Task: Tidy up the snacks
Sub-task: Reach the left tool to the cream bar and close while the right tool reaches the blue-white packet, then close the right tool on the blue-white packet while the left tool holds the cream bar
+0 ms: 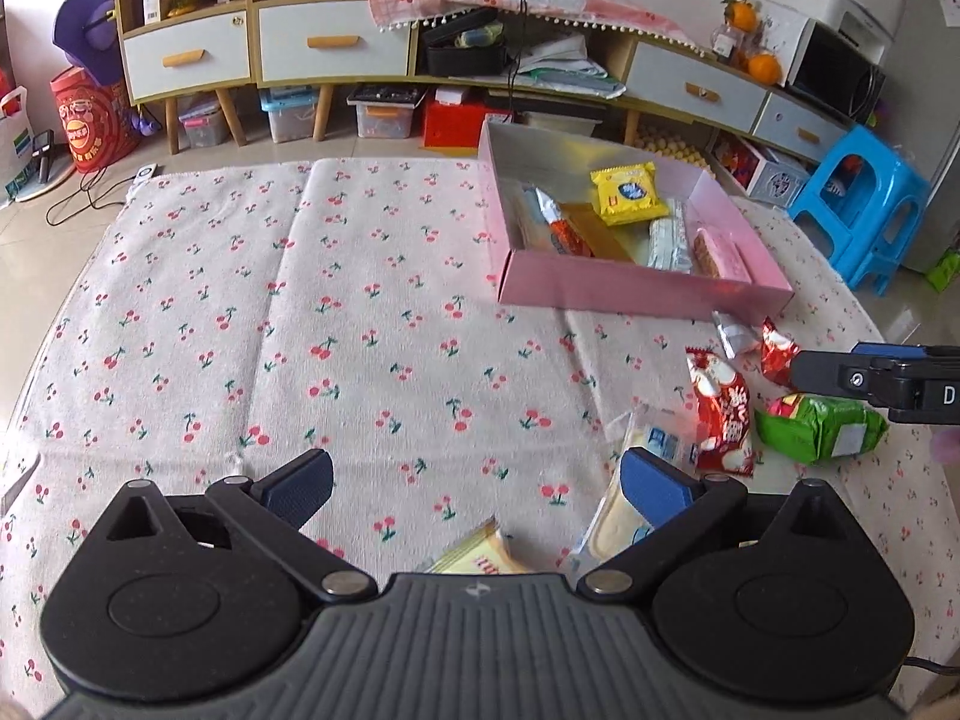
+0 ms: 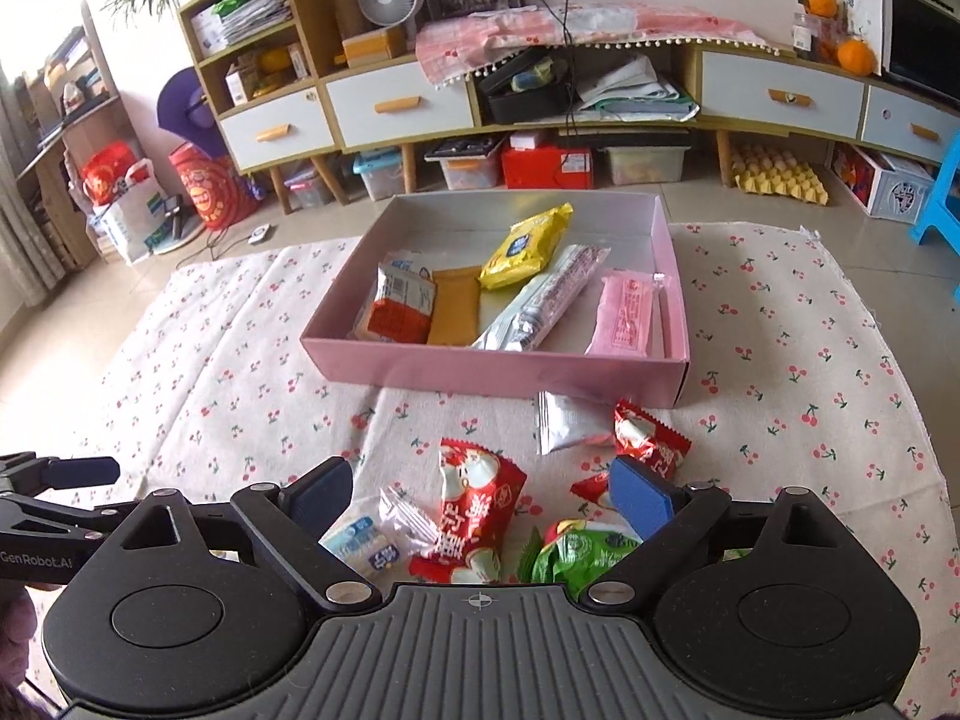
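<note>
- Snacks lie in two groups on my cherry-print cloth tabletop (image 1: 360,312): some already in the shallow pink cardboard box (image 2: 480,369), the rest loose just in front of it.
- Inside the box I see a yellow biscuit packet (image 2: 528,246), an orange-and-white packet (image 2: 399,306), a flat tan bar (image 2: 454,315), a long silver wrapper (image 2: 540,306) and a pink wrapper (image 2: 624,318).
- My right gripper (image 2: 480,495) has its jaws spread wide with nothing clamped, hanging over the loose pile: a red-and-white crinkly packet (image 2: 474,504), a green foil packet (image 2: 576,558), a small clear-wrapped candy (image 2: 408,516) and a white sachet (image 2: 564,429).
- My left gripper (image 1: 477,489) is also wide and empty, above bare cloth; a pale yellow wafer packet (image 1: 480,555) lies near its base.
</note>
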The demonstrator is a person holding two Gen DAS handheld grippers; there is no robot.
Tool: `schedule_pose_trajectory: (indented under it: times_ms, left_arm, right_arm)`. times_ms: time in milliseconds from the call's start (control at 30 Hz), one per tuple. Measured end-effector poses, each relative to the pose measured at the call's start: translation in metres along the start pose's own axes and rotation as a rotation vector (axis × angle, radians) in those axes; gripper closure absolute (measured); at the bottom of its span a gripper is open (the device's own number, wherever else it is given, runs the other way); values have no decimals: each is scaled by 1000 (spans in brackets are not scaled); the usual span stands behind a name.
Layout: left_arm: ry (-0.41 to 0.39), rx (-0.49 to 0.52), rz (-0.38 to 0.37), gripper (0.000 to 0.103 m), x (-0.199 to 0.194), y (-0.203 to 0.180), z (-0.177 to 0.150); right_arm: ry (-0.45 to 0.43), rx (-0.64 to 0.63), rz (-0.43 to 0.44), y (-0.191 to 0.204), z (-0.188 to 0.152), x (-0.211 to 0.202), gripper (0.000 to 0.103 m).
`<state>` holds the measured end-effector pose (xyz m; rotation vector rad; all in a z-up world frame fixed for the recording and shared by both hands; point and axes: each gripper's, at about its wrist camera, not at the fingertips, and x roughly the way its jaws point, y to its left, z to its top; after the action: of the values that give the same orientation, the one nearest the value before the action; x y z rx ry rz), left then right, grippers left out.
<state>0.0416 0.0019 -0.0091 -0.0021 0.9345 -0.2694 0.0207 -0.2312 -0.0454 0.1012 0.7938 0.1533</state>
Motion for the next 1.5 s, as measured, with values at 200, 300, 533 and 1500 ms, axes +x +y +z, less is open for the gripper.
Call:
schedule_pose_trajectory:
  times_ms: [200,300,533,1500]
  left_arm:
    - [143,-102,20,6,5,9,-20]
    - [191,-225,6,14,12,17,-28]
    - [198,-395,20,21,15,23,-33]
    - [168,-76,29,51,16,28,-22]
  right_arm:
    - [84,13,42,10,-14,4,9]
    - [129,43,71,16,-17,9,9]
    - [187,99,88,22,-23,23,9]
    - [308,195,120,60,-33,57,9]
